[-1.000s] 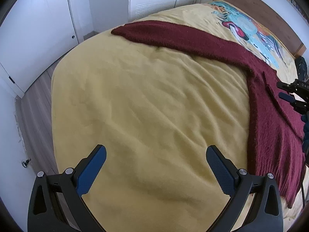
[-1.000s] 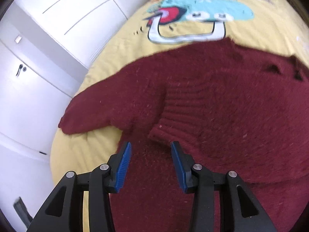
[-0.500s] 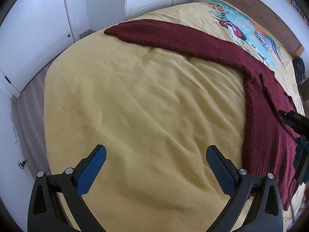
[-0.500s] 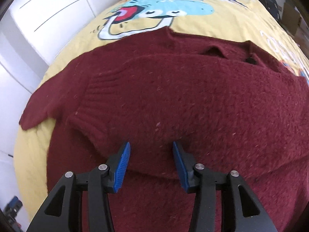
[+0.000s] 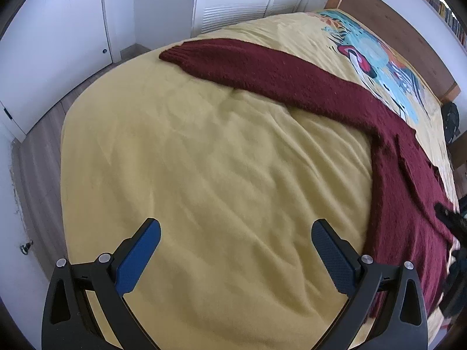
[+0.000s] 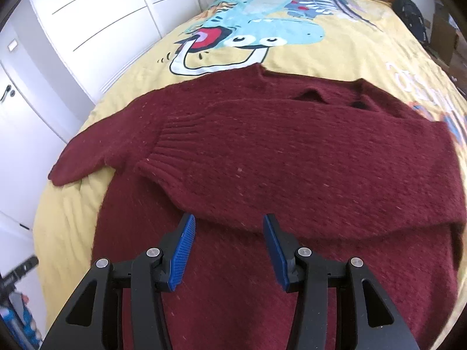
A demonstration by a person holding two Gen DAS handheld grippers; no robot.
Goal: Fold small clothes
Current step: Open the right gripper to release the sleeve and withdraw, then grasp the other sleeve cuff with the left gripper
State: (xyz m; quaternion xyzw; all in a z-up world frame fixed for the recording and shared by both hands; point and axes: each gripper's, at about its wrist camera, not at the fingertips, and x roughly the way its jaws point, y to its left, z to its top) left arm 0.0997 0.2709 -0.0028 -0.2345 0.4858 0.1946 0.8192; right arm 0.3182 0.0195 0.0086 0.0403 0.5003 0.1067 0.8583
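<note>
A dark red knitted sweater [image 6: 292, 157] lies flat on the yellow bed cover [image 6: 335, 55]. One sleeve is folded across its body, with the ribbed cuff [image 6: 166, 148] toward the left. The other sleeve [image 5: 262, 70] stretches out over the bare cover, its cuff [image 5: 175, 54] at the far end. My right gripper [image 6: 229, 233] is open and empty just above the sweater's lower body, below the folded sleeve. My left gripper [image 5: 235, 239] is wide open and empty over bare yellow cover, left of the sweater. The right gripper's tip [image 5: 446, 215] shows at the left wrist view's right edge.
The bed cover has a cartoon print [image 6: 248, 32] near the wooden headboard [image 5: 394, 26]. White wardrobe doors [image 6: 96, 29] and wood floor [image 5: 38, 145] run along the bed's left side. A dark bag [image 6: 411, 17] sits beyond the bed's far right corner.
The right gripper has drawn back from the folded sleeve's cuff to lower over the sweater body, staying open. The left gripper has shifted slightly, bringing the outstretched sleeve closer in view.
</note>
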